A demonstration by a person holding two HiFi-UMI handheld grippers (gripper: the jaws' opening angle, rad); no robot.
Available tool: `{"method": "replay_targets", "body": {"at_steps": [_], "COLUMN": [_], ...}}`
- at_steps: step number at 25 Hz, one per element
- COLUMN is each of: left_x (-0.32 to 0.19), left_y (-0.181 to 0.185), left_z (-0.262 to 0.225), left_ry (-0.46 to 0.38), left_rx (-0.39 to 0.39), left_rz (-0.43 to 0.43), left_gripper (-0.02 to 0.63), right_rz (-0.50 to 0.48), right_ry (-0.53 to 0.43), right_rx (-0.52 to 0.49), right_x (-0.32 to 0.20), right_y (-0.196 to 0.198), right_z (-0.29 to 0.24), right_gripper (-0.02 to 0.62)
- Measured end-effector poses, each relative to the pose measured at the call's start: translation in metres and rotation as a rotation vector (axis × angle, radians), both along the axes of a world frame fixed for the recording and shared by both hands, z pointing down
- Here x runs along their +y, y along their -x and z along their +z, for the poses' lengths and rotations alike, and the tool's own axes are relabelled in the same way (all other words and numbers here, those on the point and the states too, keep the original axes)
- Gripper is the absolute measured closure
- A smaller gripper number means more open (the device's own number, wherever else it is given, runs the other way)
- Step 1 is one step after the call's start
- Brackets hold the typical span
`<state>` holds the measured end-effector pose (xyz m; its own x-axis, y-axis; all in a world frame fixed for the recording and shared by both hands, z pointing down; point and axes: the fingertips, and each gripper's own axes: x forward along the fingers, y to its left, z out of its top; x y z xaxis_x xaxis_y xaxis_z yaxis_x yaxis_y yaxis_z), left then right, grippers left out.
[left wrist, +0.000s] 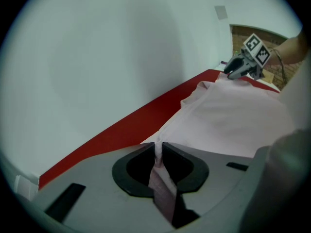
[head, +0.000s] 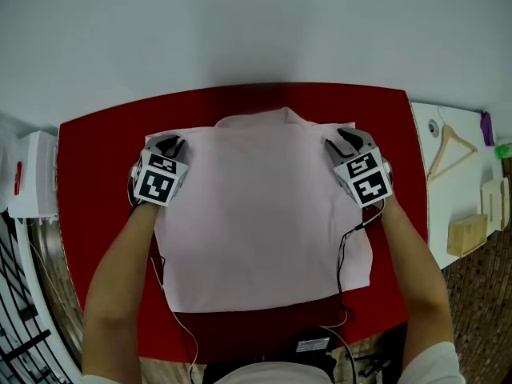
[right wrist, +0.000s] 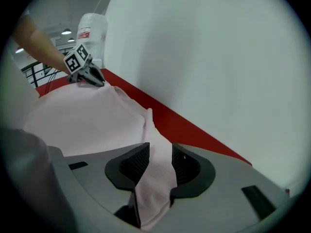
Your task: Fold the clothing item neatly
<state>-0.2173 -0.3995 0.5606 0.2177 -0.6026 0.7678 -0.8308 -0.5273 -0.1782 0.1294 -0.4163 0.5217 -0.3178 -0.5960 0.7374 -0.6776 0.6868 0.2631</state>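
The left gripper (left wrist: 159, 147) is clamped on a thin pinch of pale pink fabric, its jaw tips meeting on the cloth at the garment's far left corner. The right gripper (right wrist: 159, 149) stands with its jaws apart at the far right corner. A strip of the same fabric runs loosely between its ribbed pads.

A plain white wall (head: 240, 22) rises behind the workspace. Against it stands a red table (head: 96, 158), which fills the middle of the head view. The pale pink shirt (head: 256, 214) lies spread flat on this table as a rough rectangle. Its collar (head: 260, 118) is at the far edge, near the wall, and its near hem stops short of the table's front edge. The two grippers sit at either end of the far edge, on either side of the collar, with both forearms reaching in from the near side.

To the right is a white side surface (head: 448, 190). It carries a wooden clothes hanger (head: 450, 146) and a few pale wooden blocks (head: 468, 234). To the left of the table sits a white box-like device (head: 32, 174) with a red mark. A thin dark cable (head: 342, 254) trails from the right gripper across the shirt's right edge towards the person.
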Motion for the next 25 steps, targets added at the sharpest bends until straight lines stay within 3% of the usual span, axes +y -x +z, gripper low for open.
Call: {"method": "replay_targets", "body": {"at_steps": [7,8,9,12,15,21,25], "left_x": [0.001,0.002,0.002,0.001,0.002,0.000,0.002], "left_y": [0.000,0.001,0.001,0.003,0.005,0.004,0.006], "left_z": [0.004,0.005,0.005,0.007,0.008,0.003,0.006], "left_ry": [0.012,0.014,0.015,0.013,0.018,0.010,0.025], "left_rx": [0.005,0.004,0.004,0.010,0.017,0.063,0.061], "left_rz": [0.001,-0.001,-0.002,-0.002,-0.005,-0.021,-0.031], "left_gripper": [0.552,0.552,0.552,0.552,0.552,0.552,0.552], "right_rz": [0.226,0.243,0.259,0.306,0.351,0.280,0.238], "right_ry": [0.092,0.101,0.101,0.065,0.057,-0.020,0.057], "right_rx": [-0.004,-0.008,-0.002,0.028,-0.026,-0.063,0.012], "right_x": [-0.005,-0.007,-0.008,-0.015,-0.018,-0.029,-0.038], "right_y": [-0.054,-0.056,-0.059,-0.072,-0.075,-0.056,-0.047], "right_z": [0.033,0.035,0.035,0.034,0.033,0.014,0.037], "right_gripper": [0.474,0.505,0.563,0.563,0.563,0.561,0.563]}}
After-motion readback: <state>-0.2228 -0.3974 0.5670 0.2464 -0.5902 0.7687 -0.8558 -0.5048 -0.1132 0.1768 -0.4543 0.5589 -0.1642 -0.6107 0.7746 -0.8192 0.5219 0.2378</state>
